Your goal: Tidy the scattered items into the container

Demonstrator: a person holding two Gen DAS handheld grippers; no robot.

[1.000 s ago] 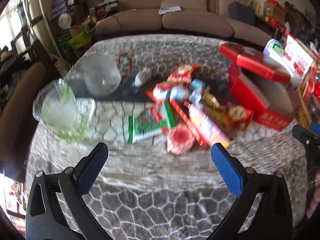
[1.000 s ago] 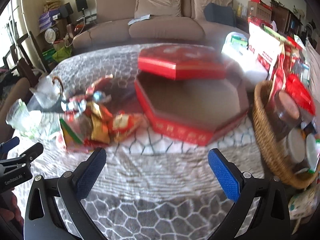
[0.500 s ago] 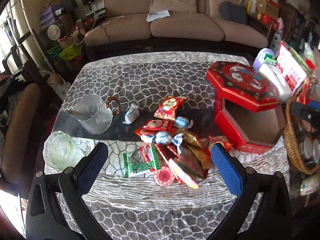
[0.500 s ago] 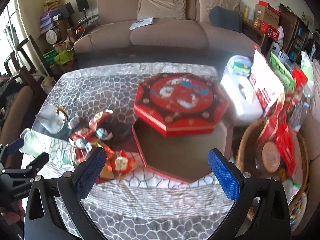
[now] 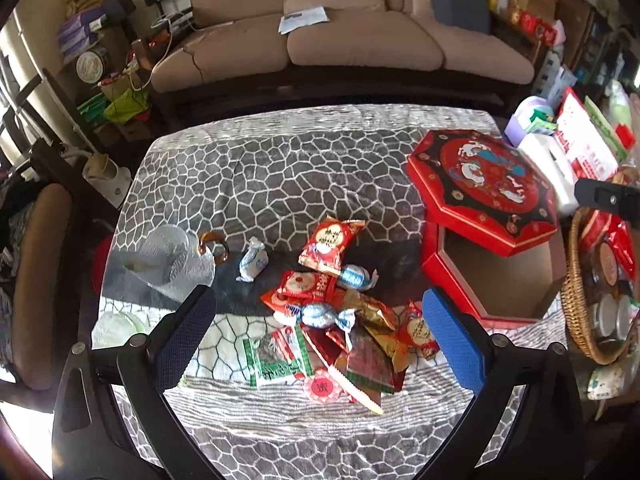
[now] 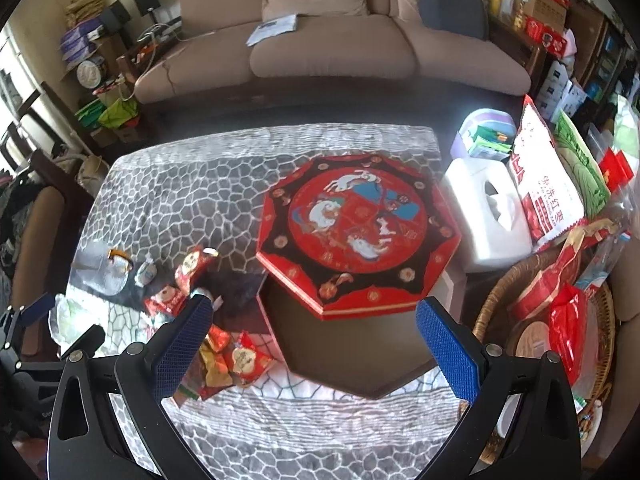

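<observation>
A heap of snack packets and wrapped candies [image 5: 340, 320] lies on the patterned tablecloth; it also shows in the right wrist view [image 6: 216, 344]. One white candy [image 5: 252, 264] lies apart to the left. A red octagonal box [image 5: 496, 280] stands open at the right, its lid [image 5: 480, 184] resting askew over its far half; the box [image 6: 352, 356] and lid [image 6: 356, 232] show in the right wrist view. My left gripper [image 5: 320, 340] is open and empty, high above the heap. My right gripper [image 6: 312, 348] is open and empty, high above the box.
A glass jug [image 5: 172, 260] and a pale green glass dish [image 5: 116, 328] stand at the left of the table. A wicker basket [image 6: 496, 304] full of packets and a white tissue box [image 6: 488, 220] stand at the right. A sofa [image 5: 340, 40] lies beyond.
Both grippers have risen and pulled back from the table, so the views look down from higher. Both stay open. The items on the table have not moved.
</observation>
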